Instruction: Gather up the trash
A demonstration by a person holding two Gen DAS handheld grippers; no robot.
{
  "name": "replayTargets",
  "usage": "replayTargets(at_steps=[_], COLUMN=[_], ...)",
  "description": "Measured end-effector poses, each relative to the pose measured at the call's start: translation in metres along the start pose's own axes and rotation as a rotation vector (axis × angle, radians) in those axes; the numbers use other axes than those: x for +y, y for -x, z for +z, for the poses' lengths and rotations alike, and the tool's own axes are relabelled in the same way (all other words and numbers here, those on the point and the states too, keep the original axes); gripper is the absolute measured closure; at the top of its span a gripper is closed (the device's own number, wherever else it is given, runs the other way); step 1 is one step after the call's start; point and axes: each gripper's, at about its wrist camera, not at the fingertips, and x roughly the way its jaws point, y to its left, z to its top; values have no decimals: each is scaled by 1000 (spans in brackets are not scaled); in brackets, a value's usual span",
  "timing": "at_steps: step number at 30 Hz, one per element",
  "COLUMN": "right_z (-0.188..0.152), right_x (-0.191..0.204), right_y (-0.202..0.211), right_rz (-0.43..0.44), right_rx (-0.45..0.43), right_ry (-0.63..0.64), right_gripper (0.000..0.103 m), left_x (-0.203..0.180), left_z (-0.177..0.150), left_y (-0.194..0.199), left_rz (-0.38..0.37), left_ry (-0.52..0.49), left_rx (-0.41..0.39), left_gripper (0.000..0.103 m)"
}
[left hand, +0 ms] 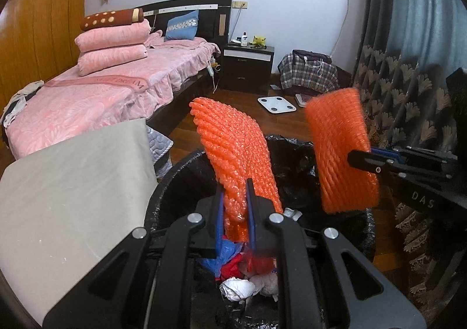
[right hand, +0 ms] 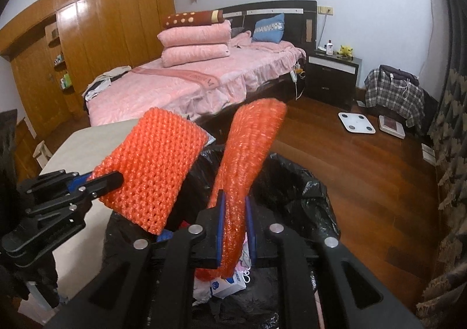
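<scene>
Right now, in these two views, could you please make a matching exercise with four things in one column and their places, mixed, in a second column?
Things:
1. left gripper
2. white scale
3. blue pillow
4. crumpled white paper

Places:
A. on the wooden floor
B. inside the black-lined trash bin
C. against the dark headboard
D. shut on an orange foam net

Pairs: 1-D, 2-A, 3-C, 4-B
</scene>
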Motion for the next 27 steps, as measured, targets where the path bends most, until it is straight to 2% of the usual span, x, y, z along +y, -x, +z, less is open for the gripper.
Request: replayTargets(at_steps=[2,4,5,7,8,10,12,13,14,15,17,18,21,27], right_z=[-1,-2,-2,-4,-4,-4,-4,-3,-3,-2,0,0,6,20], right_x=[-1,-3,-4,-6,-7,-9,-11,-10,-10,-9,-7,-6,-2,14], right_y=[-3,-5,-6,-6,-6,-5,-4,-2,0,1,7,10,22,47], right_rz=[-3,-10,-13,-18,-26,-31,-36,-42,-44,-44,-43,-39,-13,34], right_rx=[8,14,14,17,16,11,7,0,-6,-11,-35,-49,-80,-128], right_ry=[-2,-9,-13,-18,-21,-28,-29,-31,-31,-30,-22,-18,-12,-15], right_gripper=[89,89,88,84,72,57,52,42,33,30,9,6,6,6], left_x=[0,-1,0,4,6,11,14,16,18,20,24,28,36,48], left_z=[0,-1,-1,-2,-3,-4,-5,-5,-4,-4,-4,-4,-2,2], left_y=[-3,-4,-5,-5,-5,-3,0,2,5,9,18,25,43,79], left_rz=[-3,-5,-4,-2,0,5,13,18,23,31,52,58,84,124], left_ry=[-5,-8,-4,2,7,21,29,32,35,38,42,45,58,84], left_rx=[1,5,4,7,6,5,2,-1,-4,-10,-23,-30,-45,-72], left_gripper=[91,86,82,65,53,52,47,45,41,34,27,23,16,12])
